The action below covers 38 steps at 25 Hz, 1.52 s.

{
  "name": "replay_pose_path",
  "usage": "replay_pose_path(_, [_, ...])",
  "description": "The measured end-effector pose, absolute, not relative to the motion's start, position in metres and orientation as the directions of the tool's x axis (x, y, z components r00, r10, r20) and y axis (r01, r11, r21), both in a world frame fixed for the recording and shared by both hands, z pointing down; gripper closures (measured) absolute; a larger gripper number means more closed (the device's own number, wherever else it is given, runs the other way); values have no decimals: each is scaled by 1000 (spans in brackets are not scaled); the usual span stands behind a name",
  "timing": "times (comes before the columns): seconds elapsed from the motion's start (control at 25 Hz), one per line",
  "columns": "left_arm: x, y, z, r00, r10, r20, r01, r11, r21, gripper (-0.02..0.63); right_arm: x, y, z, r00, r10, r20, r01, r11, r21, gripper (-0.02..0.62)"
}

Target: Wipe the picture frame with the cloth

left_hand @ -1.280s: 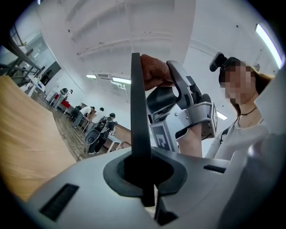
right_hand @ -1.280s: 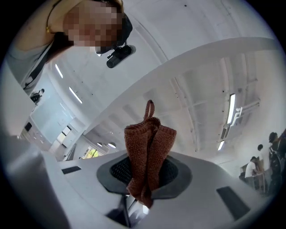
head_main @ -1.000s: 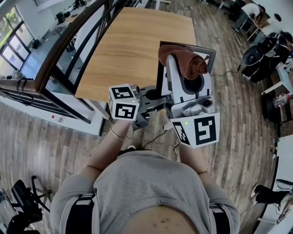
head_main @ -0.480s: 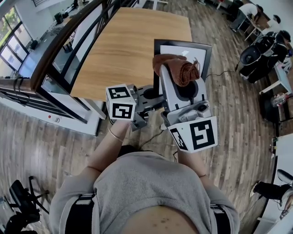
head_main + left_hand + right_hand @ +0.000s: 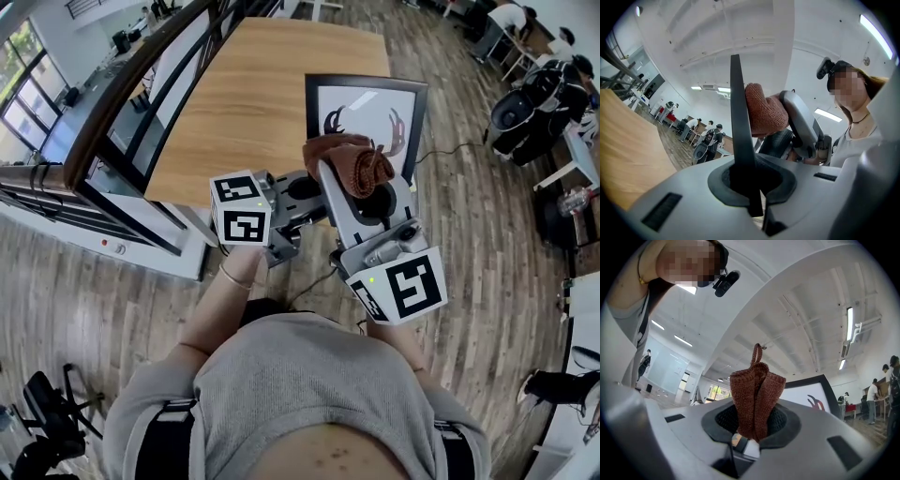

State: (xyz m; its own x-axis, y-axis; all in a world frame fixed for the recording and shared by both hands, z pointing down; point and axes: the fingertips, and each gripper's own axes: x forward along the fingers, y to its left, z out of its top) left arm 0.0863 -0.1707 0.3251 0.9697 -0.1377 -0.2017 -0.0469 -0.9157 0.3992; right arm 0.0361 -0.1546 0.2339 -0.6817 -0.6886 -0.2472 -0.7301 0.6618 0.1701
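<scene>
A black picture frame (image 5: 409, 105) with a white print of dark antlers stands upright over the wooden table's near edge. My left gripper (image 5: 302, 193) is shut on the frame's lower left edge. In the left gripper view that edge is a thin dark bar (image 5: 739, 126) clamped in the left gripper (image 5: 751, 190). My right gripper (image 5: 362, 184) is shut on a bunched brown knitted cloth (image 5: 350, 162) and holds it against the lower part of the picture. The cloth (image 5: 756, 397) sticks up from the right gripper (image 5: 753, 430), with the frame (image 5: 819, 391) just behind it.
The wooden table (image 5: 262, 84) stretches away behind the frame. A dark railing with glass panels (image 5: 122, 103) runs along its left. Wood floor lies all around. Office chairs and seated people (image 5: 544, 75) are at the far right. The person's torso fills the bottom of the head view.
The right gripper has moved down the picture with the cloth, towards the person, and more of the print now shows above it. The left gripper has stayed on the frame's edge.
</scene>
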Motion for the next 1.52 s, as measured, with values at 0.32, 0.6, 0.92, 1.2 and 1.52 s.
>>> replay_pose_path(0.32, [85, -170, 322, 967, -164, -196, -76, -916, 394, 588, 38, -141, 253, -715, -675, -184, -699, 701, 144, 499])
replay_pose_path(0.6, [69, -180, 320, 964, -160, -212, -61, -911, 409, 589, 21, -144, 256, -742, -656, -137, -670, 730, 133, 499])
replay_pose_path(0.92, [66, -180, 322, 968, -157, -194, -59, -900, 432, 589, 20, -135, 255, -782, -614, -108, -623, 777, 94, 499])
replay_pose_path(1.2, [68, -187, 324, 963, -180, -203, -73, -893, 445, 589, 25, -120, 259, -826, -556, -92, -563, 822, 83, 499])
replay_pose_path(1.52, [68, -183, 329, 962, -197, -190, -94, -890, 446, 589, 30, -100, 265, -880, -473, -33, -474, 880, 20, 499])
